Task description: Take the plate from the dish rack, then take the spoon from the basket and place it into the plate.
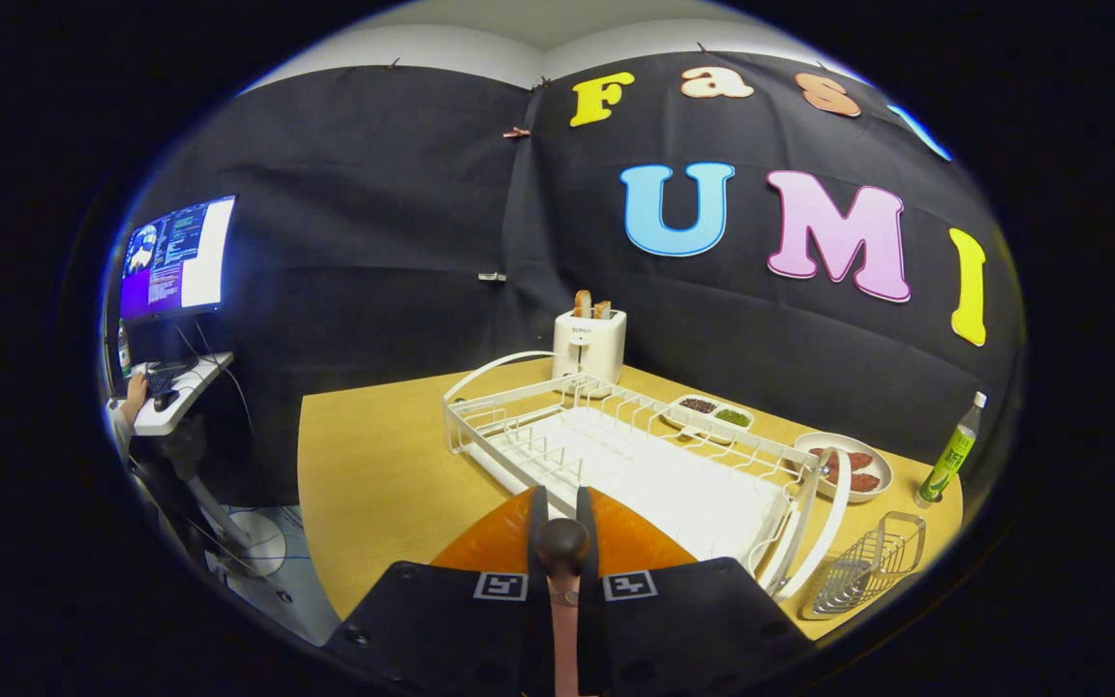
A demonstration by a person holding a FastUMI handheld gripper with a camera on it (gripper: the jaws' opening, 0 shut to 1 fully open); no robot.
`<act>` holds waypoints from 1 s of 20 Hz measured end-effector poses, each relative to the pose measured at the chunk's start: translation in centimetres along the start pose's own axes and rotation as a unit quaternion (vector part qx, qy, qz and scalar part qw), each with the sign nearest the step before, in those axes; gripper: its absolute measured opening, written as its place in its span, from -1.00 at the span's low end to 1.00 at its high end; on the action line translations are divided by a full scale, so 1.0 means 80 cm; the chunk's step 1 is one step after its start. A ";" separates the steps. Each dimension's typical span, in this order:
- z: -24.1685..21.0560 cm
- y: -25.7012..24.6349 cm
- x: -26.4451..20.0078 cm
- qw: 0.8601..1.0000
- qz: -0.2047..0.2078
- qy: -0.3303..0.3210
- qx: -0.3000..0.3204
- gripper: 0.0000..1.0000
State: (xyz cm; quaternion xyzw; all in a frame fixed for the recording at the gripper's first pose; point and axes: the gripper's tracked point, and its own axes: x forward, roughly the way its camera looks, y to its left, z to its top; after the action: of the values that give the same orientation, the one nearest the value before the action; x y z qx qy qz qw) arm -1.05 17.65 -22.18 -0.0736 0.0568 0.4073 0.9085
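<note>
My gripper (561, 518) is shut on the spoon (560, 547). Its dark round bowl sits between the fingertips, and its pale handle runs back between the fingers. Right under the fingertips an orange plate (485, 552) lies on the wooden table (374, 494), in front of the white wire dish rack (635, 455). The rack holds no dishes. A small wire basket (869, 564) stands on the table to the right of the rack's near end.
Behind the rack stands a white toaster (588, 344) with bread in it. Beyond the rack's right side are a two-part dish of seasonings (709, 414), a white plate of food (853, 467) and a green bottle (949, 450). Off the table's left edge, a person's hand (136, 392) rests at a desk under a monitor (178, 257).
</note>
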 end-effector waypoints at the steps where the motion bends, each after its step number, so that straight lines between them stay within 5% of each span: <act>1: -0.007 0.003 0.000 1.000 0.004 0.004 -0.003 -0.73; 10: -0.035 0.012 -0.011 0.999 0.021 0.043 0.024 -0.58; 11: -0.041 0.014 -0.021 0.997 0.022 0.059 0.040 -0.48; 14: -0.029 0.005 -0.035 0.996 0.018 0.062 0.062 0.77; 16: -0.021 -0.006 -0.047 0.996 0.010 0.061 0.065 0.98; 20: 0.018 -0.033 -0.066 0.995 -0.015 0.043 0.084 0.98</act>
State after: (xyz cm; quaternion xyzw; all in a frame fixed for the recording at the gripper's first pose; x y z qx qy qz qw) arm -2.48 12.34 -19.64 -0.0156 0.1285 0.3842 0.9141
